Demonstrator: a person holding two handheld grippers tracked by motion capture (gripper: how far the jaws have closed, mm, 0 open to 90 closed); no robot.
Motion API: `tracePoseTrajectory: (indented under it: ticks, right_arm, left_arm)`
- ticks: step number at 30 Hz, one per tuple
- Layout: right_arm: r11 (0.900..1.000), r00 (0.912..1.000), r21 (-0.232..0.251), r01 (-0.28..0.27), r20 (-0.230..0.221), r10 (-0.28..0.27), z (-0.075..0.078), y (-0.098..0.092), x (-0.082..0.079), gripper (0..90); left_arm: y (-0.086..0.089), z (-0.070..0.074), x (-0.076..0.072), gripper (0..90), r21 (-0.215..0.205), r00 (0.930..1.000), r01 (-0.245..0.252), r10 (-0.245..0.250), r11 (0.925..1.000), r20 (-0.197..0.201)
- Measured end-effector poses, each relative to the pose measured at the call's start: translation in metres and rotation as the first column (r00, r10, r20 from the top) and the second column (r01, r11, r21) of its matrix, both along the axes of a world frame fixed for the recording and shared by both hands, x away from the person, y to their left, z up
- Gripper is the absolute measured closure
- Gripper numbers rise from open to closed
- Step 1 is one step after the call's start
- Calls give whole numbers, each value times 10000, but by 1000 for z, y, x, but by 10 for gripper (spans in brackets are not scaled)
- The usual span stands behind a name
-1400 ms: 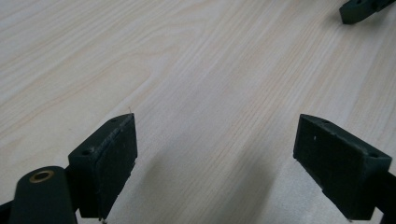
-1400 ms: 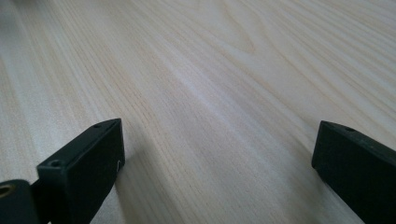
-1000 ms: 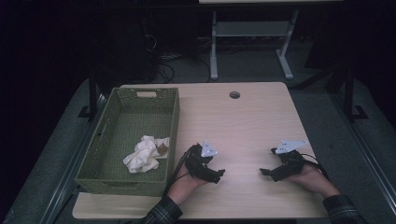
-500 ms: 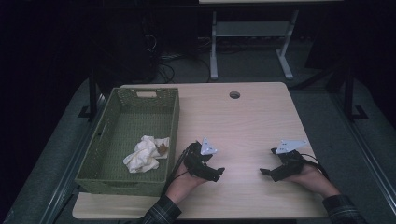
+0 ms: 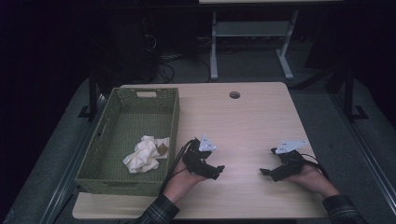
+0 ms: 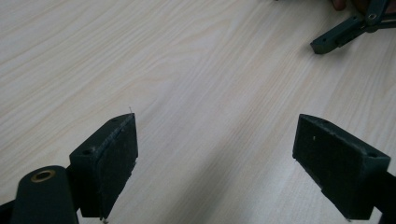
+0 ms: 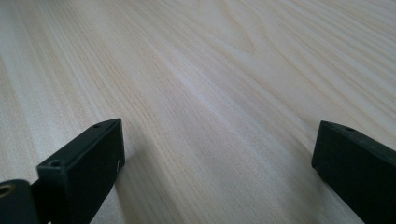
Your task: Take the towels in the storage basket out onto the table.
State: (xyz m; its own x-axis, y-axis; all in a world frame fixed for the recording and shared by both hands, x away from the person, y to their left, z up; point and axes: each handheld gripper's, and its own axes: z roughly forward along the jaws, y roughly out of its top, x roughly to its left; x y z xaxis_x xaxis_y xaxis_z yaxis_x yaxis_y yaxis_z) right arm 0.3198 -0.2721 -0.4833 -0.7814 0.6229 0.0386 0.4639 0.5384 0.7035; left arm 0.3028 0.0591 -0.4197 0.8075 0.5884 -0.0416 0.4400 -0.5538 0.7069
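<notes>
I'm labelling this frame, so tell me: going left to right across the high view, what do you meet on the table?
Green woven basket → crumpled white cloth inside it → left gripper → right gripper.

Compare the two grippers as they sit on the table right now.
The left gripper lies near the green basket and points right; the right gripper lies toward the table's right side and points left. The left gripper's grey plate sits flatter, the right's more tilted. Both rest low on bare wood, jaws wide open, holding nothing.

A dim lab or office: pale wooden desk (image 5: 243,116) (grommet hole (image 5: 234,94)), floor cables (image 5: 163,65).
</notes>
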Motion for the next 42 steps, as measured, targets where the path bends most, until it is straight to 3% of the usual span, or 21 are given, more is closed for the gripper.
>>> tracePoseTrajectory:
  ticks: [13,20,32,35,42]
  right_arm:
    - [10000,10000,0,-2,0,2,0,0,0,20]
    - [10000,10000,4,6,-4,-6,0,0,0,20]
    - [10000,10000,4,3,0,-3,0,0,0,20]
    - [10000,10000,1,12,-9,-12,0,0,0,20]
    - [10000,10000,5,11,-6,-11,0,0,0,20]
  left_arm:
    - [0,13,4,135,-298,9997,144,-149,9995,-181]
    - [-1,20,7,135,-371,9981,502,-514,9981,-340]
    - [3,37,15,135,-740,9979,626,-637,9953,-133]
    - [6,43,19,135,-653,9975,694,-699,9954,-44]
    - [17,54,27,135,-926,9986,504,-515,9944,-90]
